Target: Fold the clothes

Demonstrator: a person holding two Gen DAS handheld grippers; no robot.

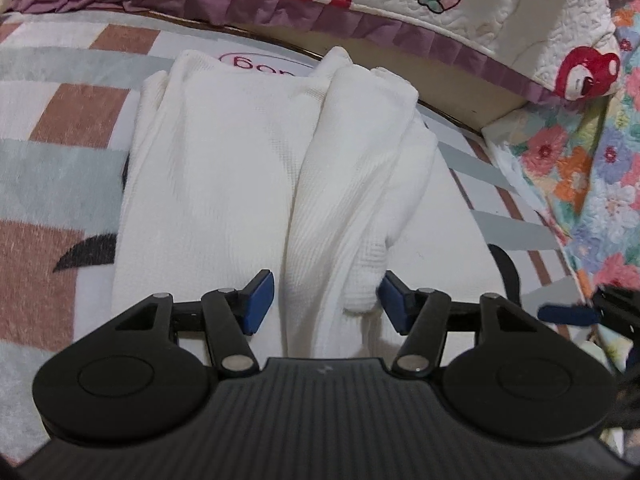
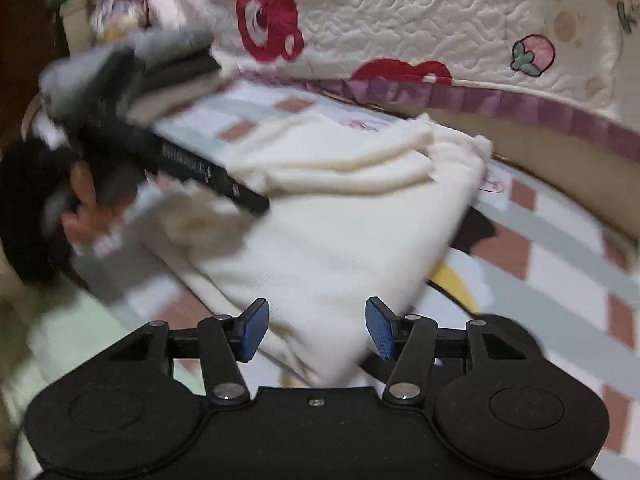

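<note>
White garment (image 1: 248, 168) on checked blanket (image 1: 60, 120), already narrowed to long strip, sleeve doubled over right side. Crosswise fold apparently left. Left gripper (image 1: 326, 300) fingers wide, straddling near hem, gripping nothing. Right gripper (image 2: 316, 326) wide too, at garment's corner, empty.

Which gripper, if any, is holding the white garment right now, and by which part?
Neither. The left gripper and right gripper both stand open over the near end of the white garment, pads apart, clamping nothing.
</note>
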